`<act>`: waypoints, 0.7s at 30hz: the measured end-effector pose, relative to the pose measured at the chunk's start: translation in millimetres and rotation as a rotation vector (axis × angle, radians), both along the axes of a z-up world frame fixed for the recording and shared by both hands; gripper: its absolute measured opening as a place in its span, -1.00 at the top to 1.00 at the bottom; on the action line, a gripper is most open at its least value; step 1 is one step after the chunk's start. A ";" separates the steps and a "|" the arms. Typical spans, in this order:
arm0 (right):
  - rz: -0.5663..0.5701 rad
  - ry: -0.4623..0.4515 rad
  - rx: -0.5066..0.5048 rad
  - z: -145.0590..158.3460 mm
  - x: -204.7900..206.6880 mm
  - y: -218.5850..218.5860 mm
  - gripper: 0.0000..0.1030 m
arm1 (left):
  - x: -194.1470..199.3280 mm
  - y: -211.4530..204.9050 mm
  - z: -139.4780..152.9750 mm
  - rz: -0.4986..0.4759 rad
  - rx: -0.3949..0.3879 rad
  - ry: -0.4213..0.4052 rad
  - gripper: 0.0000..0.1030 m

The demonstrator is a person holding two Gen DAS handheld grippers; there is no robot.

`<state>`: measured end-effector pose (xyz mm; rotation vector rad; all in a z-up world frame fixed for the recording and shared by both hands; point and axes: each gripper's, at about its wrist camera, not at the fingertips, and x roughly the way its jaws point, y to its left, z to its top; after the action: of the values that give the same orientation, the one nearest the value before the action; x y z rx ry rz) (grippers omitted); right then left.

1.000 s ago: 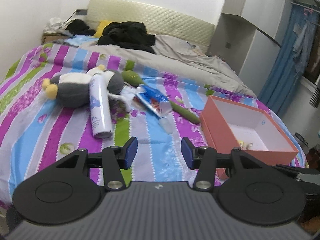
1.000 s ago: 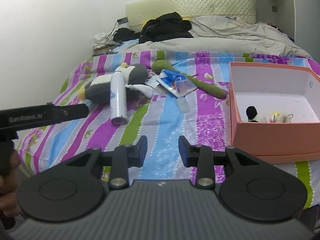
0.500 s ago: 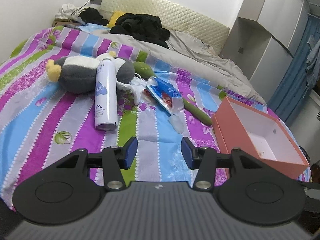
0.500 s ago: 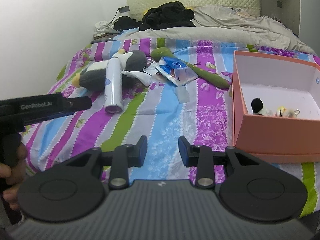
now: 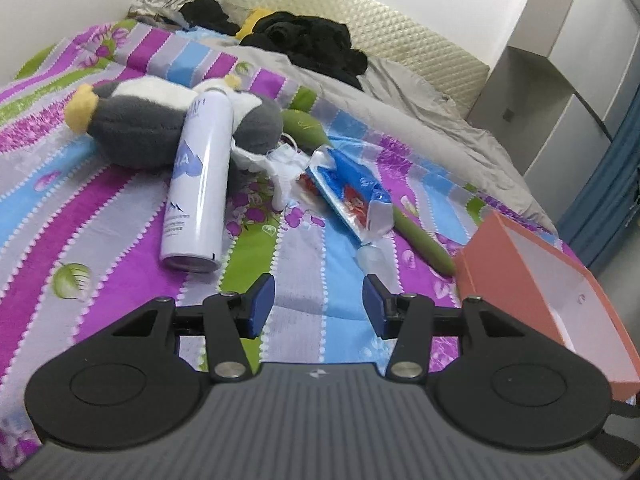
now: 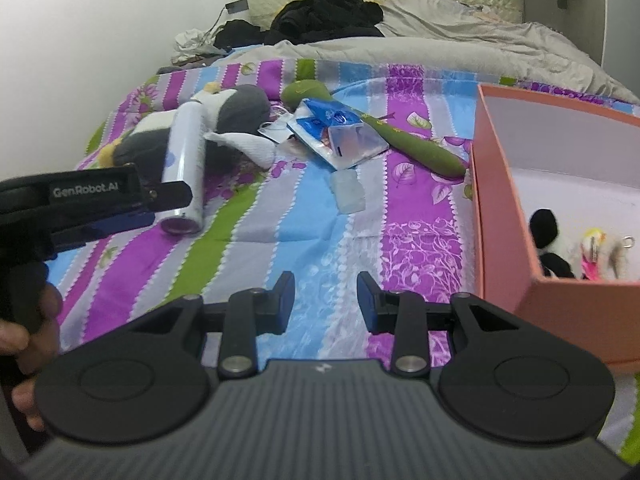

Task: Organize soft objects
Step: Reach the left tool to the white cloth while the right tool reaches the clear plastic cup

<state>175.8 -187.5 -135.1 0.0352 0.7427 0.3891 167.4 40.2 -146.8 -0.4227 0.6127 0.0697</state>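
A grey and white plush penguin (image 5: 136, 128) lies on the striped bedspread (image 5: 80, 240), with a white spray can (image 5: 198, 184) leaning across it. A green plush stick (image 5: 420, 236), a blue packet (image 5: 348, 188) and white cloth bits (image 5: 280, 168) lie beside it. An orange box (image 6: 504, 200) at the right holds small plush keychains (image 6: 560, 244). My left gripper (image 5: 319, 304) is open and empty above the bedspread, short of the can. My right gripper (image 6: 325, 300) is open and empty left of the box. The penguin (image 6: 224, 120) and the can (image 6: 184, 160) also show in the right wrist view.
A grey duvet (image 5: 400, 112) and black clothes (image 5: 308, 40) cover the far half of the bed by the headboard (image 5: 360, 20). A small clear cap (image 6: 348, 192) lies on the bedspread. A white wardrobe (image 5: 560, 60) and blue curtain (image 5: 608, 184) stand at the right. The left gripper's body (image 6: 80, 200) shows at the left.
Both grippers have moved forward and lower toward the bed. The penguin, can and box loom larger. Both jaws stay open.
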 end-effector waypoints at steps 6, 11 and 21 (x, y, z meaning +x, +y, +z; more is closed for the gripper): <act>0.011 0.022 -0.002 -20.9 32.5 7.0 0.27 | 41.4 3.9 -21.0 0.042 0.005 -0.004 -0.07; 0.009 0.031 -0.007 -35.9 59.5 9.7 0.27 | 78.1 9.2 -37.0 0.081 -0.031 -0.003 -0.07; 0.003 -0.015 -0.008 -61.0 123.9 14.9 0.27 | 145.6 5.6 -71.2 0.149 -0.036 0.002 -0.07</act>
<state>299.6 -172.6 -196.1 0.0239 0.7300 0.3890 313.0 45.8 -218.1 -0.5028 0.5848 0.2013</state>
